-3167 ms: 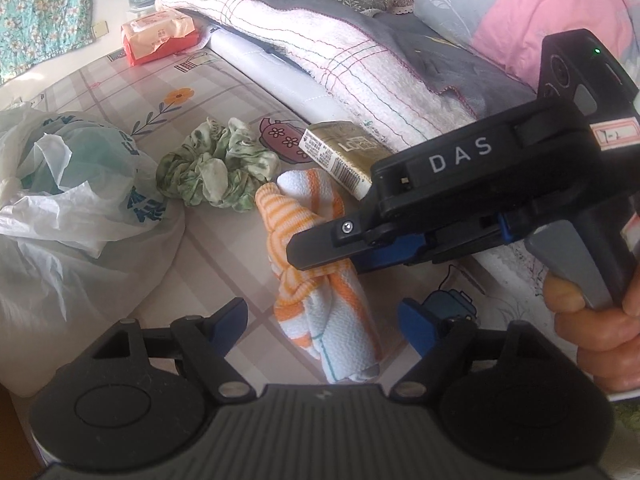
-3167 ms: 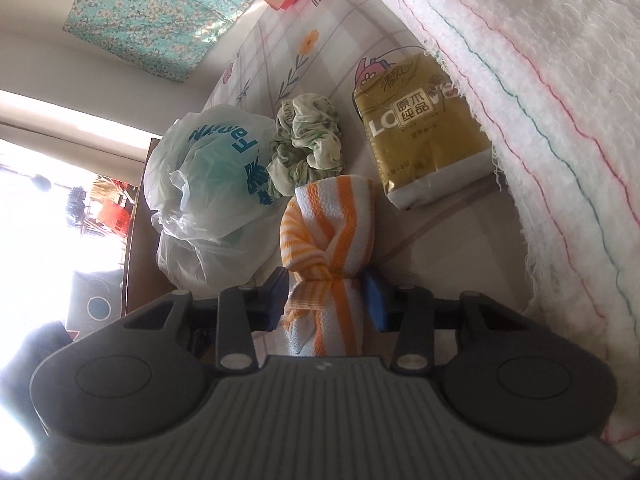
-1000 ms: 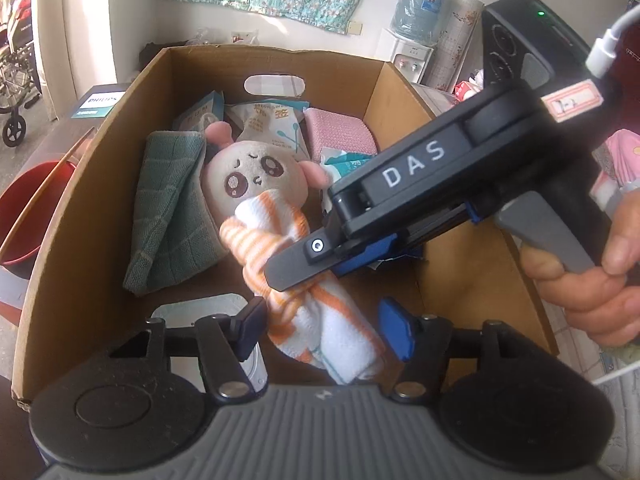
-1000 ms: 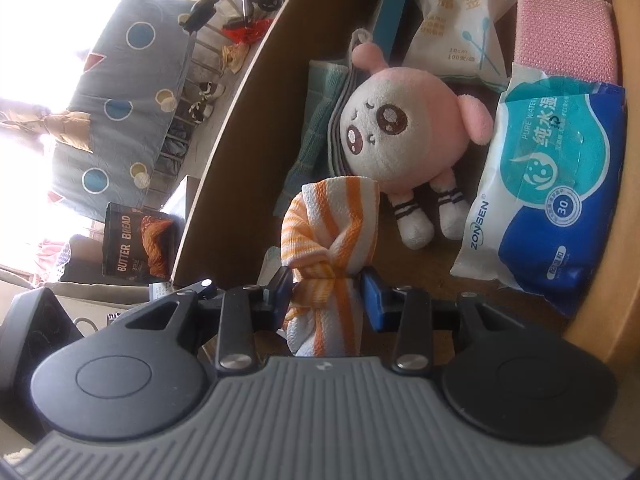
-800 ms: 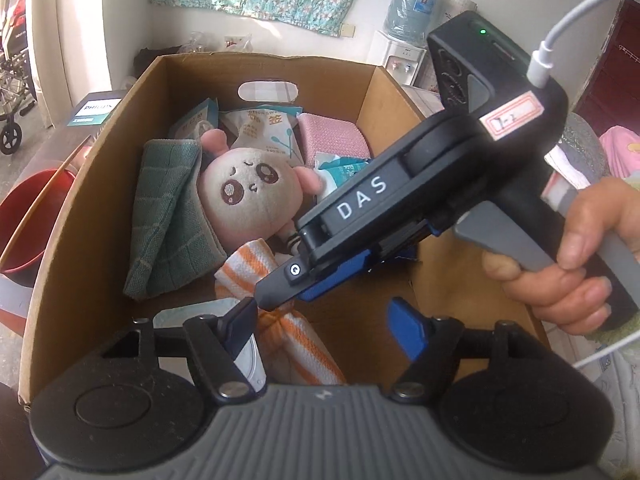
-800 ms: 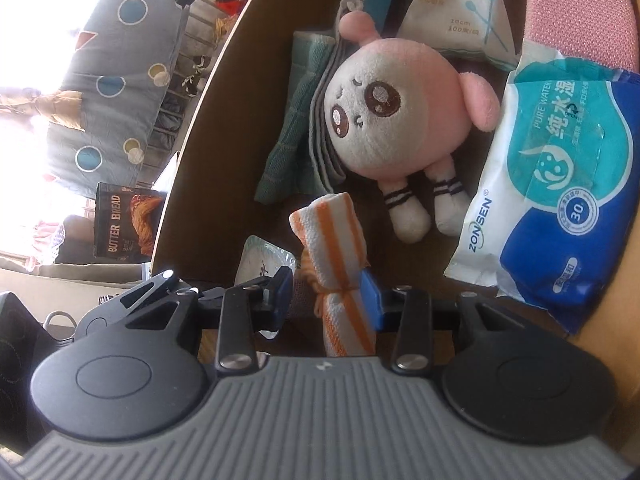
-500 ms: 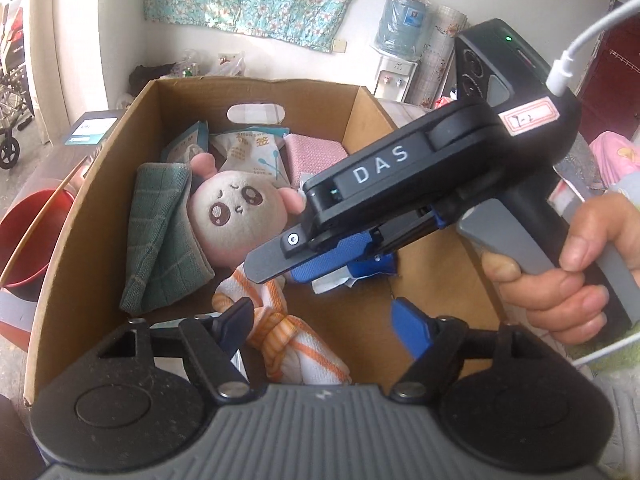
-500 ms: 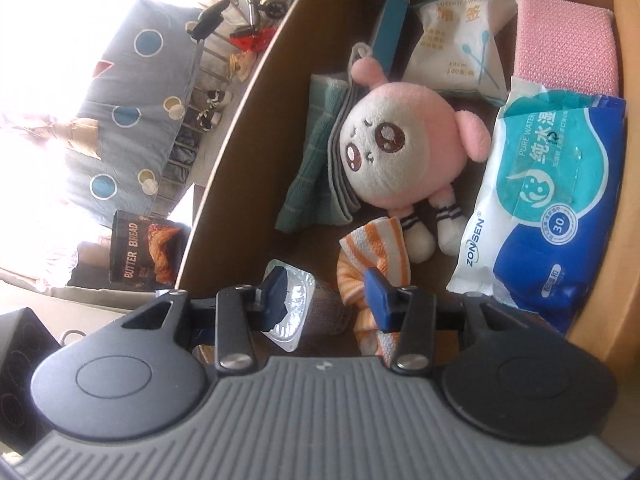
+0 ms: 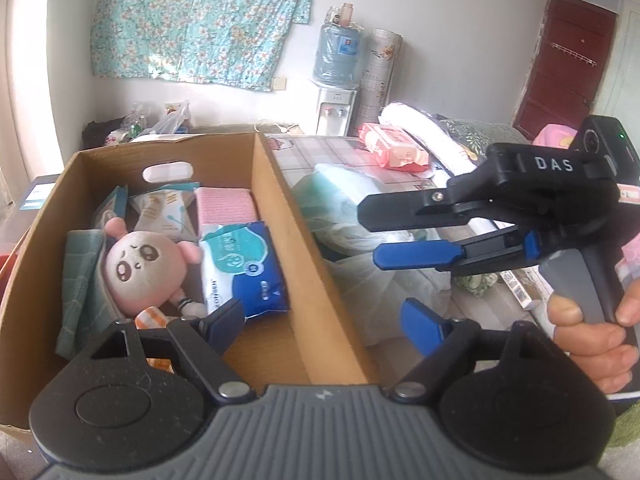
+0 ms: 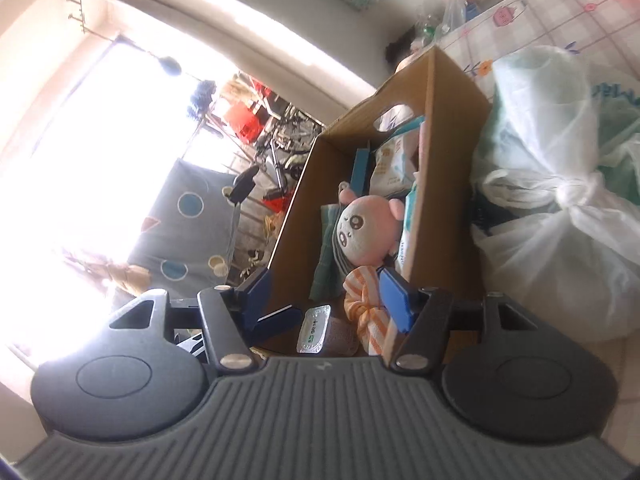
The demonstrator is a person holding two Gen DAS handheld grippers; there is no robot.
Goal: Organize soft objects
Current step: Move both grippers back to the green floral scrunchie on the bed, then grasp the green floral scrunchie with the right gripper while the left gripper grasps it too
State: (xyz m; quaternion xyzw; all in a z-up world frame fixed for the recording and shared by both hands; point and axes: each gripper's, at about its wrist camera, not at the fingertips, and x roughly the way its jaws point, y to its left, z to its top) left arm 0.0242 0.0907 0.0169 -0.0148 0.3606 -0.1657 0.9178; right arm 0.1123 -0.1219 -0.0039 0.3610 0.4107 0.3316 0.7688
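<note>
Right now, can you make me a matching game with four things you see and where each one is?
Things:
1. plush toy
2. orange-striped cloth
3. white plastic bag
4. pink tissue pack

Places:
A. on the table, right beside the box's outer wall
B. far back on the table, near the folded bedding
C. in the cardboard box, lying against the green towel
D. in the box, at the toy's feet

Pairs: 1-C, 2-D, 3-A, 4-B
</note>
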